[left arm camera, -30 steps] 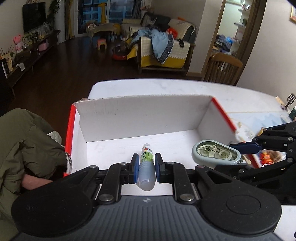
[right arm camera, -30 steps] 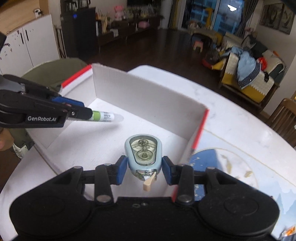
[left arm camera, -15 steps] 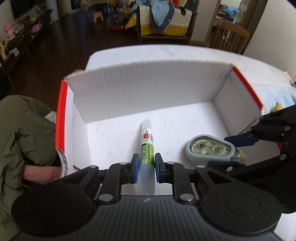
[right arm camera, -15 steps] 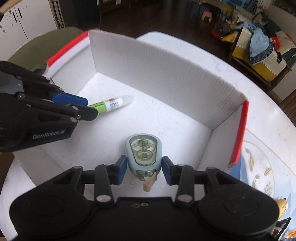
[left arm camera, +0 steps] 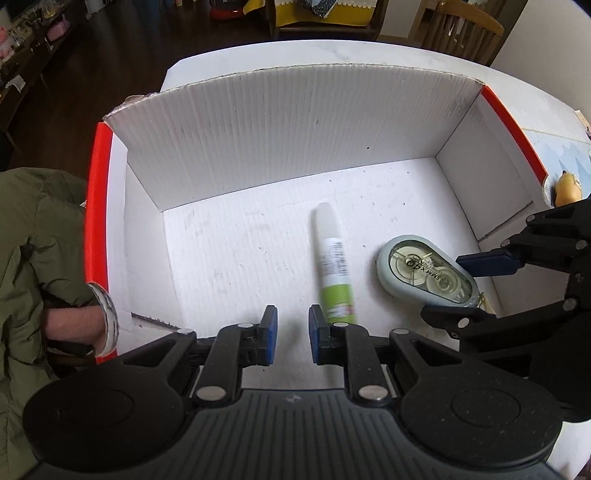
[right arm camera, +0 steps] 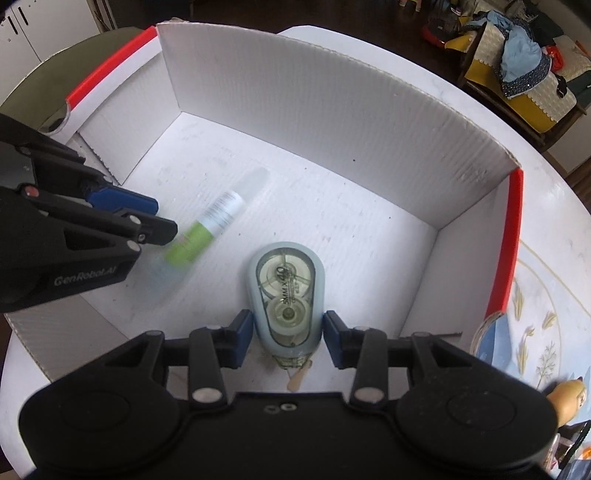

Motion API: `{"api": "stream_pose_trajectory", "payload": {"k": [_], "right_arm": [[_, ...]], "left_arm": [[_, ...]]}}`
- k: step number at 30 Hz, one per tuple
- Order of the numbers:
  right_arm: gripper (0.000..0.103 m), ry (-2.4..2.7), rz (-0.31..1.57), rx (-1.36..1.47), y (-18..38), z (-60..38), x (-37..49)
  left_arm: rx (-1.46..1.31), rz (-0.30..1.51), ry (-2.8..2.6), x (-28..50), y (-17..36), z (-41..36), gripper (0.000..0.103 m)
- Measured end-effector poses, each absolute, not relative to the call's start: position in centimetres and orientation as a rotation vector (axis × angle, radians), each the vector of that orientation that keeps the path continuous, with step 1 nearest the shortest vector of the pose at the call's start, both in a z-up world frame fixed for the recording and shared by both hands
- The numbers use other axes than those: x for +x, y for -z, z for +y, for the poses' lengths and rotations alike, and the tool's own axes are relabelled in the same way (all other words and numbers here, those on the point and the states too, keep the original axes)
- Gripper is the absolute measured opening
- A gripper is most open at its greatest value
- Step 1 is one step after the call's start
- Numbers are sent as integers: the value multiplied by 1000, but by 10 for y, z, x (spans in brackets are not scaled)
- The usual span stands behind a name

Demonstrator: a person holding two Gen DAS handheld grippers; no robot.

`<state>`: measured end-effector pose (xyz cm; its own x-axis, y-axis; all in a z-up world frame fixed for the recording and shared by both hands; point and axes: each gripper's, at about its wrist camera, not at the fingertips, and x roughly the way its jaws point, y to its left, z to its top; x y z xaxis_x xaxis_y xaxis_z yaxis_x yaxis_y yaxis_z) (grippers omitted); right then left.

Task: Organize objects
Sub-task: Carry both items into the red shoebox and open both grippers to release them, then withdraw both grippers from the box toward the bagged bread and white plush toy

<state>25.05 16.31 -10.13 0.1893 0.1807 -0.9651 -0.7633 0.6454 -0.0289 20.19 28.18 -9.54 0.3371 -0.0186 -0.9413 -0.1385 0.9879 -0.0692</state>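
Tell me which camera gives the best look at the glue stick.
The left wrist view. There the glue stick lies sharp and nearly whole on the floor of the box, just right of the open left gripper. In the right wrist view it is motion-blurred, its base fading beside the left gripper.

One white cardboard box [left arm camera: 288,133] with red-edged side flaps, on one white table [left arm camera: 388,51]; inside the box, one glue stick [left arm camera: 332,266] with a green band and one correction tape dispenser [left arm camera: 424,273]; two black grippers with blue pads, left gripper [left arm camera: 291,328] and right gripper [right arm camera: 288,334]; one wooden chair [left arm camera: 461,26] beyond the table
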Motion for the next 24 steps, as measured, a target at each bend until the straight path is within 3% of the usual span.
{"api": "stream_pose_trajectory", "payload": {"k": [5,9,17,22,24], "right_arm": [[44,-748,1174,-554,88,152,246],[50,-781,1139,-518,72,138,240],[61,-849,1013,-425,22,96,218],[63,-853,964,-367,-2,66,206],[63,-850,939,-347,-10,55,201]], "left_arm": [[-138,1178,-68,196,84,278,17],[-121,1129,-75,187,71,272,28],[-80,1011,-58,160,27,246,29],[-84,964,-37,143,7,224,30],[-92,947,-18,137,0,214,43]]}}
